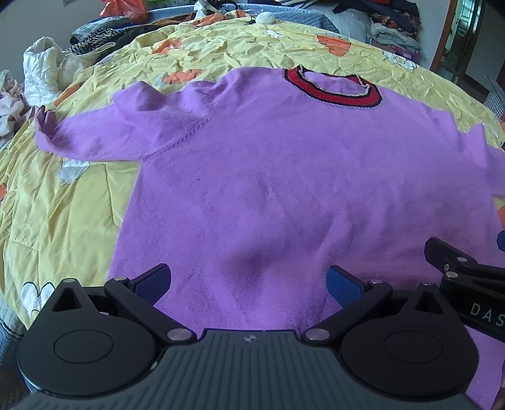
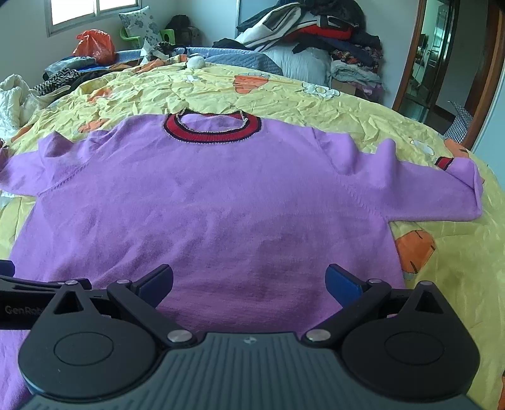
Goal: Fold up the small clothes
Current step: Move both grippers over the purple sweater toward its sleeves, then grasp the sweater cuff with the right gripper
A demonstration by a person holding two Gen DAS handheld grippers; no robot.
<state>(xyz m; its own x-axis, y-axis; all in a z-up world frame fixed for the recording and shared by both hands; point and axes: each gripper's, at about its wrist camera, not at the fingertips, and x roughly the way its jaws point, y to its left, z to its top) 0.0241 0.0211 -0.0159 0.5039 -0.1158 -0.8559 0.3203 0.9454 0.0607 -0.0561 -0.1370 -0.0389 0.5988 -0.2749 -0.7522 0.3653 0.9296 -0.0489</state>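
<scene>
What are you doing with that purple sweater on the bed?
A person holds a gripper in each hand over a purple sweater that lies spread flat on a yellow bedspread, red collar at the far end. The left gripper and right gripper are both open near the bottom hem, holding nothing. No fold has been made yet.

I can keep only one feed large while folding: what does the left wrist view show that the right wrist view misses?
Only the left wrist view: the sweater's left sleeve end, its cuff bunched, and the white quilted bundle beyond it.

Only the right wrist view: the right sleeve with its red cuff, the window and the doorway.

Both: the purple sweater flat on the yellow bedspread, red collar far, and each open tool, left and right, over the hem.
</scene>
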